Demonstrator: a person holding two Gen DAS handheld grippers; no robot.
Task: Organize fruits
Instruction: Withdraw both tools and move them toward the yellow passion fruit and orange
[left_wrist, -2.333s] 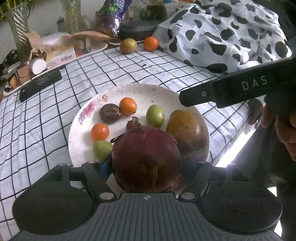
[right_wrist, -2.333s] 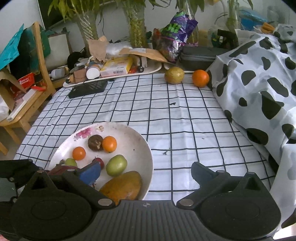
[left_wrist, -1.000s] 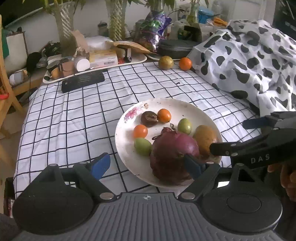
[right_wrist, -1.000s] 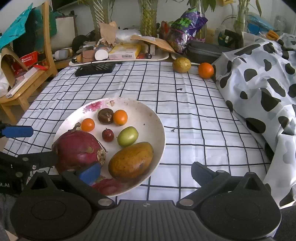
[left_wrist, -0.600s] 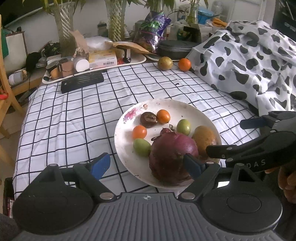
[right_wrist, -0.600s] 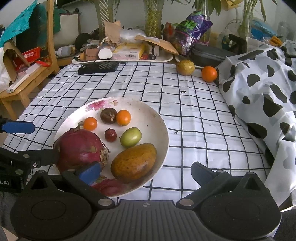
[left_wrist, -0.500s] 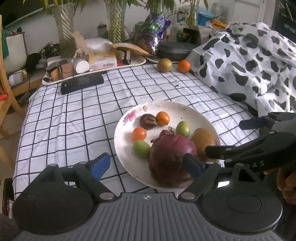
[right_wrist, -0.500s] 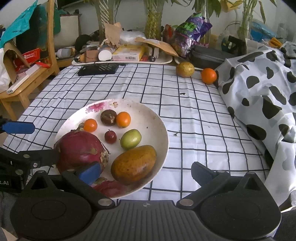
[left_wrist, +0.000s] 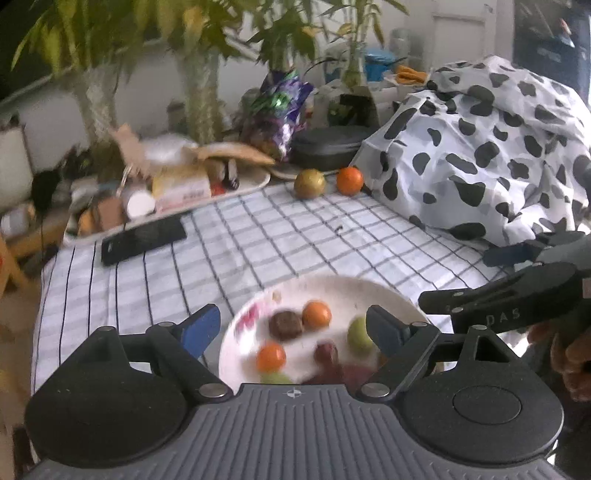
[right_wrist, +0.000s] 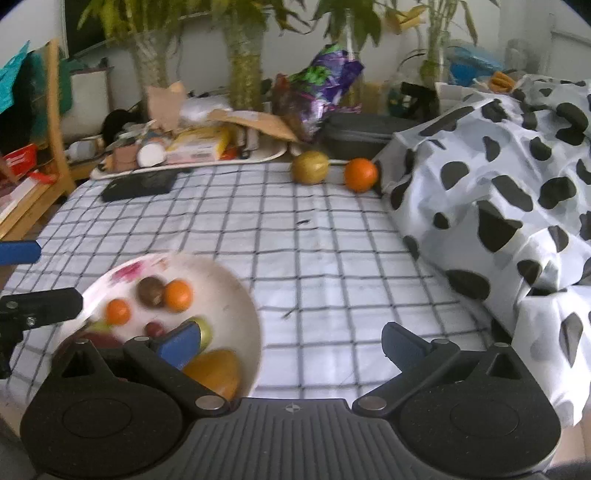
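Observation:
A white plate (left_wrist: 384, 295) (right_wrist: 229, 291) on the checked tablecloth holds several fruits: small oranges (left_wrist: 316, 314), a brown fruit (left_wrist: 285, 325), a green fruit (left_wrist: 358, 334), a mango (right_wrist: 216, 371), and the dark red dragon fruit (left_wrist: 351, 373), mostly hidden behind my left gripper's body. My left gripper (left_wrist: 291, 326) is open and empty above the plate's near side. My right gripper (right_wrist: 291, 341) is open and empty, its left finger over the plate's right part. A yellow-green fruit (right_wrist: 309, 167) and an orange (right_wrist: 360, 174) lie at the table's far edge.
A cow-print cloth (right_wrist: 498, 177) is heaped on the right. A black flat object (right_wrist: 138, 186) and a cluttered tray (right_wrist: 192, 147) sit at the back left, with plants and bags behind. A wooden chair (right_wrist: 48, 147) stands at the left.
The left gripper let go of the dragon fruit on the plate, opened and pulled back. Both cameras have tilted up and back; the plate now sits lower in both views.

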